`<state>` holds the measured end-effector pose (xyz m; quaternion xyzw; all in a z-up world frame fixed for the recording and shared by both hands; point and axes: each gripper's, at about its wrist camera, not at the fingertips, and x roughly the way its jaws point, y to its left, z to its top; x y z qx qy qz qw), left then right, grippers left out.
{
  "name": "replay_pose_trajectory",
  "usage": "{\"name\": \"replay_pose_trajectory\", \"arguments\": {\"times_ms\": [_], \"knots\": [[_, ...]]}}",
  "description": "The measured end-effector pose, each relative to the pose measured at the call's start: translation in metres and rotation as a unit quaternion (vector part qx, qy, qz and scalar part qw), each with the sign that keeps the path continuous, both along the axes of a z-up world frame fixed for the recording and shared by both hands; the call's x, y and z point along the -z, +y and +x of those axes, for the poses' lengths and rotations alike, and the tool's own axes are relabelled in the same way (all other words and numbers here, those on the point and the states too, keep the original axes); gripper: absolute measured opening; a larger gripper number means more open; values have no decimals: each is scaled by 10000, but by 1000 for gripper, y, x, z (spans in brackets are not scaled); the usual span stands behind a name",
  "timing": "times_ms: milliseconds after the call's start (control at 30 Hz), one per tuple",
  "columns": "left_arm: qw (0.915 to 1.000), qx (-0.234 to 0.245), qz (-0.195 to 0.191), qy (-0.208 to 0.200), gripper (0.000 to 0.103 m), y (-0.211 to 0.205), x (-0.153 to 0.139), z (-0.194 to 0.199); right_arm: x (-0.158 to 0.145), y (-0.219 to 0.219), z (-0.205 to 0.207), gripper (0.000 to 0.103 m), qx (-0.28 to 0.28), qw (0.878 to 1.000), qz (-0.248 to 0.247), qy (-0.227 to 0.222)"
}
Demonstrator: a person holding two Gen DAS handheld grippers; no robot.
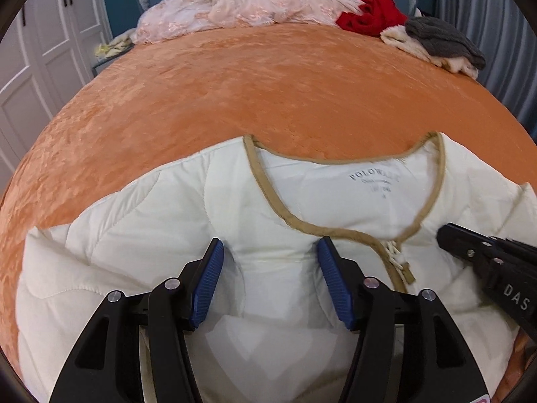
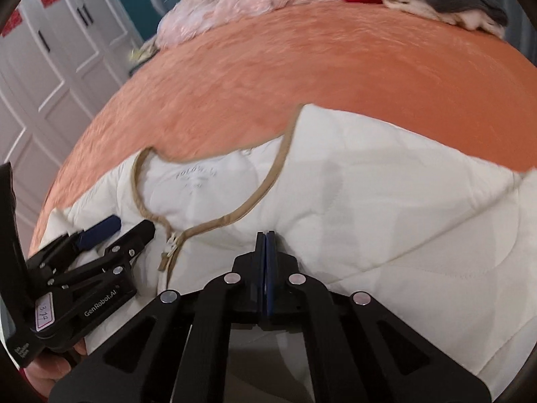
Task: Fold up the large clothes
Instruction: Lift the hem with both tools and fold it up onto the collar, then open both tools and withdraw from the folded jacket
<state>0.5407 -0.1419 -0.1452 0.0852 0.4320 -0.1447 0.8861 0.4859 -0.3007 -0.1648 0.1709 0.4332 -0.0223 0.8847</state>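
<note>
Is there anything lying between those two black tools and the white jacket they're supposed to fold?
Nothing visible. The left tool hangs open right over the white jacket, and the right tool, shut, sits at its front panel. The pink bedding, red garment and grey knit lie far off on the orange bedspread.

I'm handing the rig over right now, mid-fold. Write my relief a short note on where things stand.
Left tongs: open over the cream quilted jacket, gripping nothing.
Right tongs: shut; whether fabric is pinched between the pads cannot be told.
Jacket lies front up on the orange bedspread, neckline away from you, zipper closed at the top.
Done: jacket laid out. Left: all folds.
Other clothes are piled at the far edge.
</note>
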Motion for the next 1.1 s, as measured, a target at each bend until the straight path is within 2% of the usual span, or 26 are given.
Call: {"name": "replay_pose_trajectory", "arguments": {"times_ms": [200, 300, 333, 367, 400, 467, 533, 633, 700, 733, 800, 867, 933, 1033, 1100], "knots": [[9996, -146, -3, -228, 64, 2, -1, -4, -4, 8, -5, 0, 167, 9991, -245, -292], [9977, -550, 116, -374, 64, 15, -15, -20, -12, 8, -18, 0, 246, 9990, -355, -83], [9968, -708, 31, -360, 63, 25, -22, -32, -18, 9, -25, 0, 290, 9984, -479, -54], [9965, -733, -242, -324, 63, 37, -31, -46, -31, 10, -44, 2, 291, 9982, -518, -106], [9954, -708, -567, -300, 65, 54, -42, -69, -46, 9, -72, 7, 225, 9986, -410, -238], [9945, -691, -742, -261, 78, 85, -57, -112, -69, 4, -129, 22, 101, 9986, -305, -418], [9953, -638, -713, -115, 86, 124, -66, -163, -84, -9, -197, 57, 119, 9979, -364, -521], [9946, -734, -625, 392, 86, 182, -63, -234, -82, -45, -304, 63, 377, 9990, -192, -118], [9895, -1024, -681, 764, 86, 226, -55, -277, -70, -74, -375, 67, 765, 9967, 68, 277], [9845, -1267, -719, 974, 86, 247, -49, -295, -65, -82, -398, 69, 931, 9946, 217, 402], [9731, -1609, -1067, 1254, 86, 280, -39, -324, -49, -107, -450, 69, 1425, 9848, 766, 632], [9639, -1801, -1340, 1428, 86, 296, -33, -338, -40, -117, -479, 70, 1764, 9762, 1079, 659], [9542, -1854, -1749, 1568, 86, 303, -27, -349, -30, -122, -495, 69, 1907, 9683, 1529, 516], [9517, -1760, -1976, 1555, 86, 292, -27, -353, -25, -119, -497, 70, 1942, 9638, 1799, 330], [9446, -1662, -2312, 1635, 86, 284, -27, -347, -24, -113, -491, 70, 1842, 9599, 2106, 150]]}}
